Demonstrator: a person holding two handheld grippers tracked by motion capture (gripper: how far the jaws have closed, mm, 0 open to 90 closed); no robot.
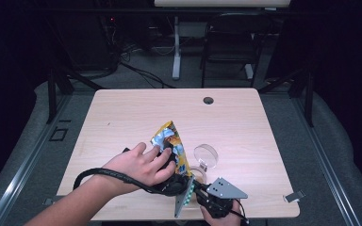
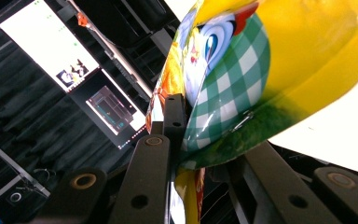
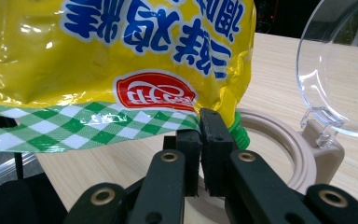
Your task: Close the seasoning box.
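A yellow snack bag with a green-checked seam is held up over the near part of the table. My left gripper, under the person's left hand, is shut on the bag's side; in the left gripper view the bag sits pinched between the jaws of the left gripper. My right gripper, at the front edge with its grey plate on top, is shut on the bag's lower seam. In the right gripper view, the pads of the right gripper clamp the checked seam.
A round beige-rimmed container stands just right of the bag with its clear lid flipped up; its rim lies right behind my right jaws. A cable hole is at the far edge. Chairs and desks stand beyond.
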